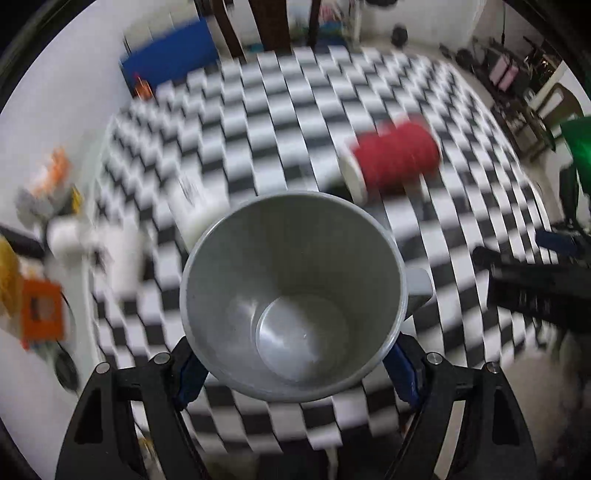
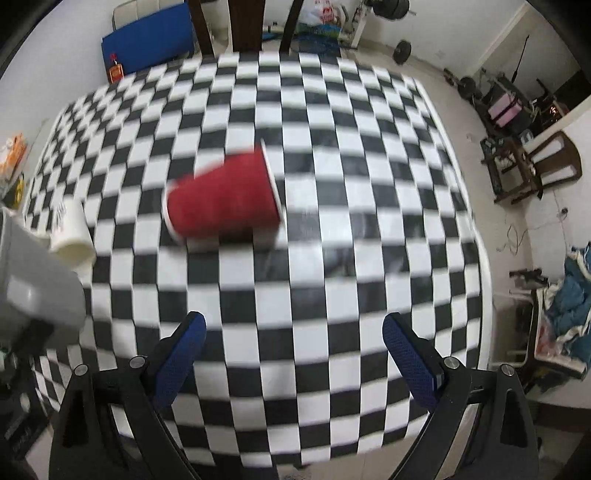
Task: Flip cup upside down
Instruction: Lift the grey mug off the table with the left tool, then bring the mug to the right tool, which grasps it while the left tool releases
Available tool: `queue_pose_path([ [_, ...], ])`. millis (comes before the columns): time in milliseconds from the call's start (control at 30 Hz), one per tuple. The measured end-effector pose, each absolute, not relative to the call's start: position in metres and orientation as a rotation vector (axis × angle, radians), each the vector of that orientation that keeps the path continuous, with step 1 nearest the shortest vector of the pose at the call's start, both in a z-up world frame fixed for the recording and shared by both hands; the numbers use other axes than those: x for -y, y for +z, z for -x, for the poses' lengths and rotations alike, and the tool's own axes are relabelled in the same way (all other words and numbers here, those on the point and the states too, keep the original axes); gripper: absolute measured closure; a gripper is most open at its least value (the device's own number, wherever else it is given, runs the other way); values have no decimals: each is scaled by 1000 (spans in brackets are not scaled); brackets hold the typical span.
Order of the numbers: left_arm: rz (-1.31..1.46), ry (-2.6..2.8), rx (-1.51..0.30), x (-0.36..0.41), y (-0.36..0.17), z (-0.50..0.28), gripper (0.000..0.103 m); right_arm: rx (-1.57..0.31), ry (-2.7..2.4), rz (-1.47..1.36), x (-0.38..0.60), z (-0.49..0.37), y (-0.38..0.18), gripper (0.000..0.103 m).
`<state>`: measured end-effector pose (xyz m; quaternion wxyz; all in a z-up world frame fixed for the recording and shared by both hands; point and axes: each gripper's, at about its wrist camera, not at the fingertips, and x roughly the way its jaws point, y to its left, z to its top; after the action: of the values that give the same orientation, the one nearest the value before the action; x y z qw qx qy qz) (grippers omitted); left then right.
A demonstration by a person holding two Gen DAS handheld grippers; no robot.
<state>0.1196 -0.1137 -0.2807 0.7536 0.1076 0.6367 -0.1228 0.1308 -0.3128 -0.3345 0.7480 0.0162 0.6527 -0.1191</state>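
Observation:
My left gripper (image 1: 293,354) is shut on a grey cup (image 1: 291,295) with a side handle, held above the checkered table (image 1: 288,110) with its open mouth facing the camera. The same grey cup shows at the left edge of the right wrist view (image 2: 33,284). A red cup (image 2: 221,199) lies on its side on the table; it also shows blurred in the left wrist view (image 1: 395,155). A white cup (image 2: 72,232) lies on its side at the left; it also shows in the left wrist view (image 1: 192,203). My right gripper (image 2: 295,350) is open and empty above the table, short of the red cup.
A blue mat (image 2: 147,40) and dark chair legs (image 2: 243,26) stand beyond the table's far edge. Wooden chairs (image 2: 535,170) and clutter line the right wall. Orange and white items (image 1: 40,302) sit left of the table.

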Motion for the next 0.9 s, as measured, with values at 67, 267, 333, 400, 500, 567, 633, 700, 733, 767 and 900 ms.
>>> queue_pose_path([
  [67, -225, -293, -1471, 117, -299, -104, 24, -1463, -265, -49, 316, -112, -348, 6],
  [267, -180, -345, -1656, 138, -341, -95, 24, -1537, -311, -90, 339, -69, -378, 5],
  [333, -147, -333, -1692, 144, -353, -104, 24, -1552, -327, -107, 345, -64, -384, 6],
  [400, -113, -336, -1726, 148, -364, -110, 23, -1562, -347, -125, 353, -60, -388, 5],
  [500, -88, -330, -1741, 154, -370, -122, 23, -1567, -371, -147, 361, -56, -392, 5],
  [567, -79, -322, -1758, 160, -377, -133, 23, -1565, -384, -156, 362, -66, -394, 5],
  [633, -84, -304, -1773, 163, -385, -142, 23, -1558, -392, -161, 365, -69, -392, 5],
  [700, -78, -297, -1780, 165, -389, -147, 23, -1549, -399, -167, 366, -71, -388, 5],
  [733, -74, -296, -1781, 167, -391, -149, 23, -1545, -401, -168, 366, -73, -385, 5],
  [767, -76, -297, -1779, 167, -392, -148, 23, -1540, -403, -168, 368, -75, -384, 5],
  [900, -89, -286, -1773, 171, -394, -148, 23, -1524, -409, -167, 369, -80, -376, 5],
])
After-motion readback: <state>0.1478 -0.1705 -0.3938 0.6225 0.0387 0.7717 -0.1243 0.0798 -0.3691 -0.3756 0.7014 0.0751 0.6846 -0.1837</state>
